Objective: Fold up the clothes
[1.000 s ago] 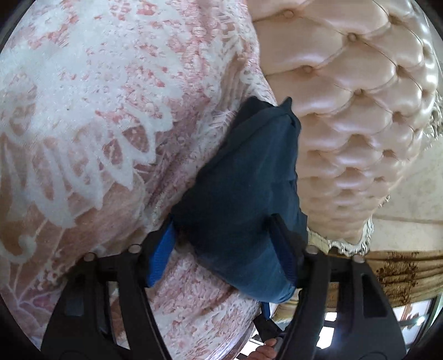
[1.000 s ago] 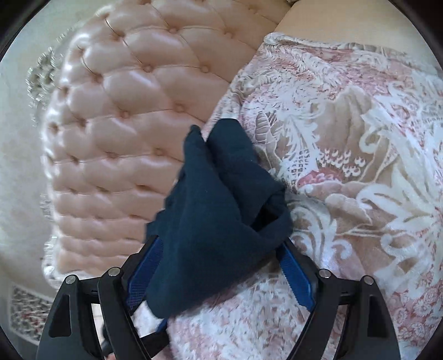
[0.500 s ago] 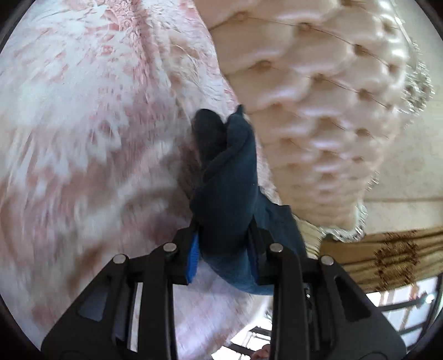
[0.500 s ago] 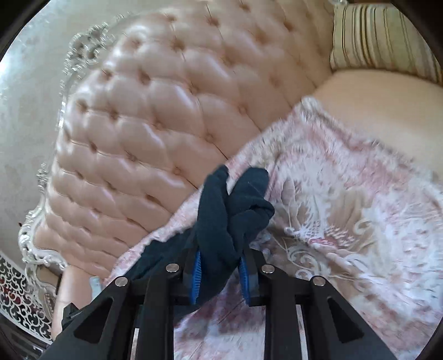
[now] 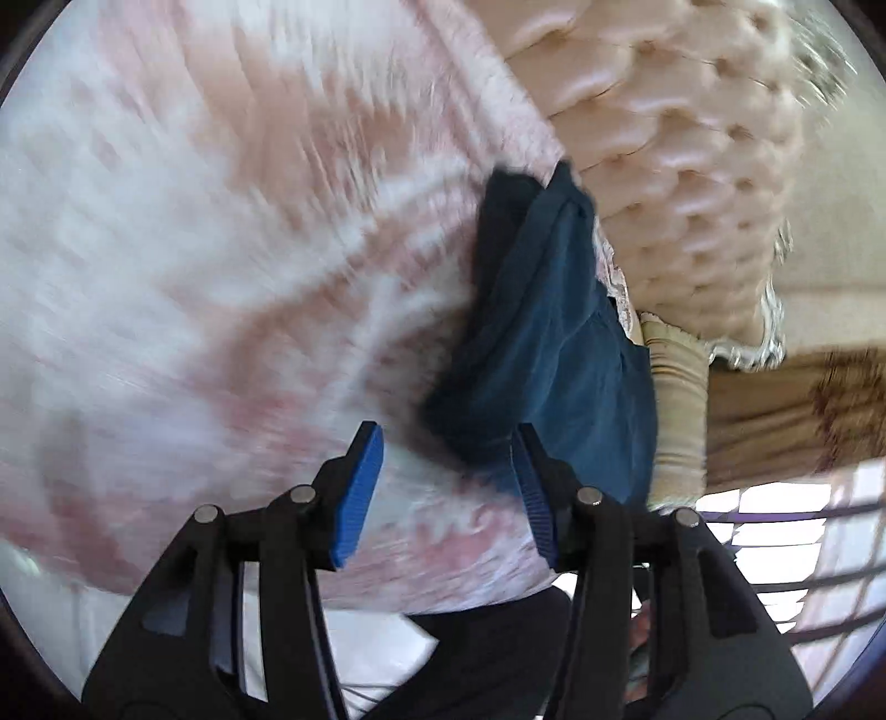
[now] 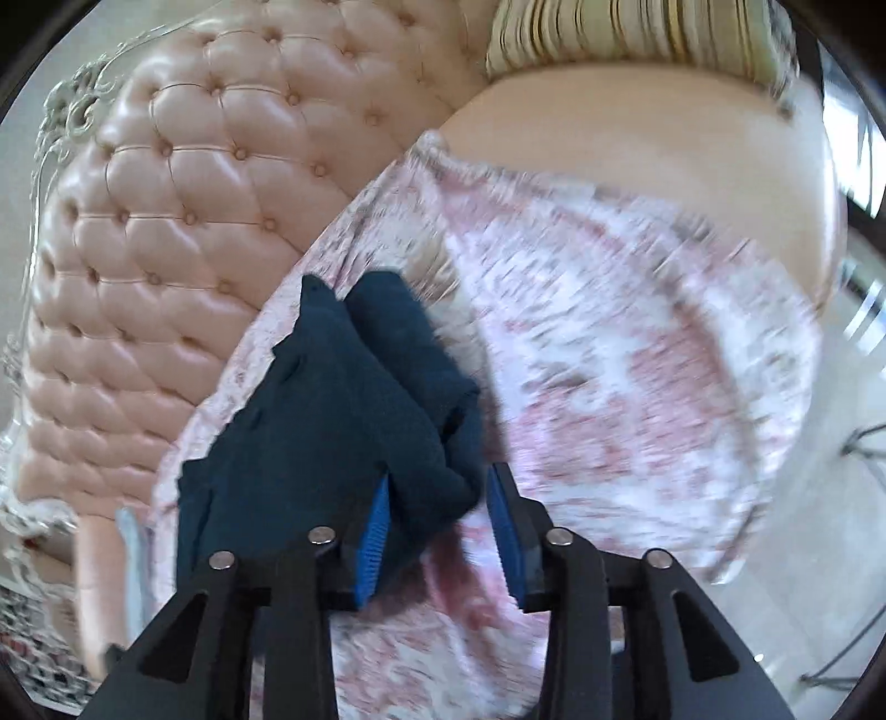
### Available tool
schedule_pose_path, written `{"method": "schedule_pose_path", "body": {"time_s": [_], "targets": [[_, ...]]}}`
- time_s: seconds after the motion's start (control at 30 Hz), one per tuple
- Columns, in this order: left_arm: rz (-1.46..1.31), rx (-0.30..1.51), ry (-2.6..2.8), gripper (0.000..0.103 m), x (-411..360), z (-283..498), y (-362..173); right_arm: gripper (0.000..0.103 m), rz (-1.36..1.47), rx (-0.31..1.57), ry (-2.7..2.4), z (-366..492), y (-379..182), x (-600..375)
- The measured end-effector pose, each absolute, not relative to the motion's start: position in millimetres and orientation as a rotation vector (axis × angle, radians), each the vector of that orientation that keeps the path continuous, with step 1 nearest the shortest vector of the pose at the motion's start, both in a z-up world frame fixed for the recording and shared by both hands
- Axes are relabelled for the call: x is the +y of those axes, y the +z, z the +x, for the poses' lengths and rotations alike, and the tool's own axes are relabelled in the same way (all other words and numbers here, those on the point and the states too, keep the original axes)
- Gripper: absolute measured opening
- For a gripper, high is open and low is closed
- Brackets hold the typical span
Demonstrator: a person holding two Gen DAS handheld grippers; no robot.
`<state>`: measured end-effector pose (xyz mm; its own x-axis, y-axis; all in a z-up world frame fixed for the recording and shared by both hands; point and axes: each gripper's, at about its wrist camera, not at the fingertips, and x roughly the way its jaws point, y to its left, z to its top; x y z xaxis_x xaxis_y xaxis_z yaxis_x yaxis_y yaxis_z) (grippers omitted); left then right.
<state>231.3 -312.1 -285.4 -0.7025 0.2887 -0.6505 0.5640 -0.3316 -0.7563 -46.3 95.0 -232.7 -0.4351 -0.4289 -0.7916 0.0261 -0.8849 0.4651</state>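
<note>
Pink patterned bedspread (image 6: pixel 637 354) beside a tufted headboard (image 6: pixel 166 183), on which a dark blue garment (image 6: pixel 332 421) is draped between the opening, unclamped left gripper (image 5: pixel 443 487) and right gripper (image 6: pixel 437 526).

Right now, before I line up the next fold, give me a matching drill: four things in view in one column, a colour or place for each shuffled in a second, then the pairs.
Things:
1. garment
2. cover
3. backrest
4. cushion

Colour or place:
A. pink and white pattern, spread over the seat
B. glossy pale pink, button-tufted
C. navy, bunched up on the patterned cloth
D. yellowish stripes, at the top edge of the right wrist view

Pairs: 1-C, 2-A, 3-B, 4-D
</note>
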Motion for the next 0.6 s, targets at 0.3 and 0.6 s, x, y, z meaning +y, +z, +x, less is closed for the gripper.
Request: {"method": "schedule_pose_path", "body": {"time_s": [0.3, 0.6], "targets": [[1.022, 1.328, -2.787, 0.058, -368, 140, -241, 0.074, 1.171, -0.317, -2.209, -86, -187, 40], [1.219, 1.231, -2.770, 0.058, -383, 67, -274, 0.075, 1.334, -0.221, -2.100, -163, -237, 10]]}}
